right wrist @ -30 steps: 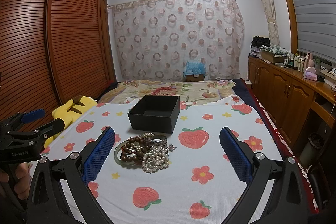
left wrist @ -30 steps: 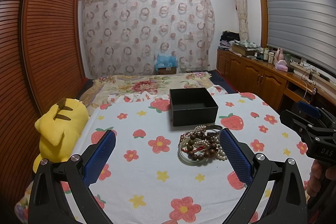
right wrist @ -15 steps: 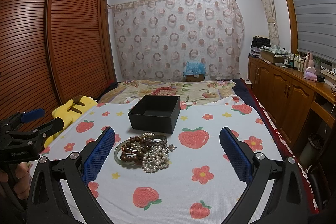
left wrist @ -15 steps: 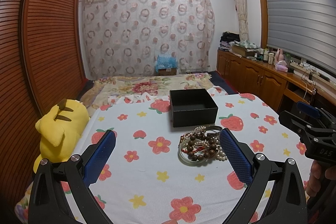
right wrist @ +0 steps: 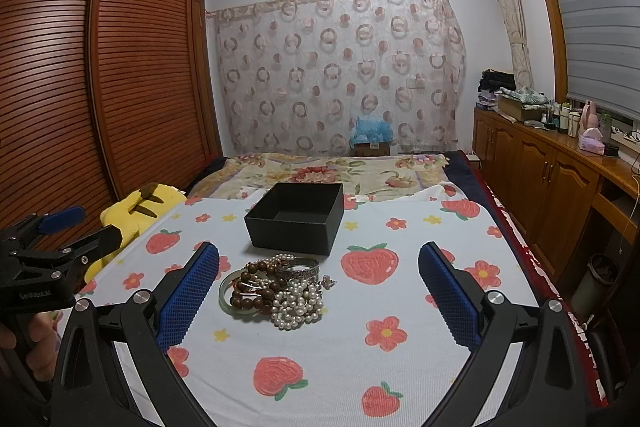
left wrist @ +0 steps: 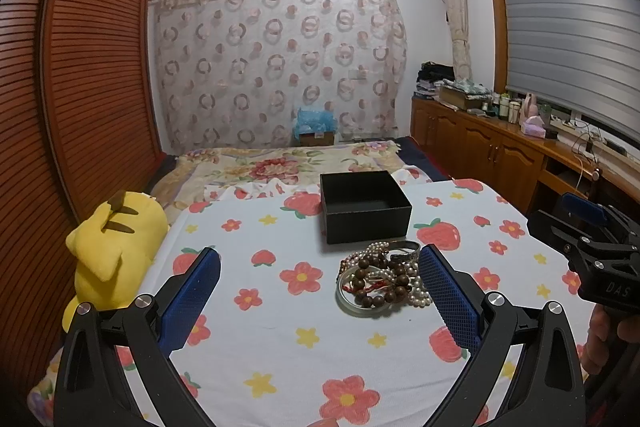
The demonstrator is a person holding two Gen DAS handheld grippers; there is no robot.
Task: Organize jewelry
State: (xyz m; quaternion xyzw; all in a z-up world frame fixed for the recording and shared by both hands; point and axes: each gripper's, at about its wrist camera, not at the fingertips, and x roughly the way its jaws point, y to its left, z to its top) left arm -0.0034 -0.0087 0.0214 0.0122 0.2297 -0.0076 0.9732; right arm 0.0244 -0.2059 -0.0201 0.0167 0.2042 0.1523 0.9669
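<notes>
A heap of jewelry (left wrist: 384, 281) (right wrist: 276, 289) lies on the flowered cloth: brown wooden beads, white pearls, a silver bangle and a pale green bangle. Just behind it stands an open black box (left wrist: 365, 206) (right wrist: 298, 217) with nothing visible inside. My left gripper (left wrist: 320, 301) is open, held above the cloth short of the heap, which sits by its right finger. My right gripper (right wrist: 319, 297) is open too, and the heap lies ahead, nearer its left finger. Each gripper shows at the edge of the other's view, held in a hand.
A yellow plush toy (left wrist: 114, 247) (right wrist: 138, 207) lies at the cloth's left edge beside a slatted wooden wardrobe (right wrist: 120, 75). Wooden cabinets (right wrist: 552, 179) with bottles run along the right wall. A floral bedspread (left wrist: 280, 167) stretches behind the box.
</notes>
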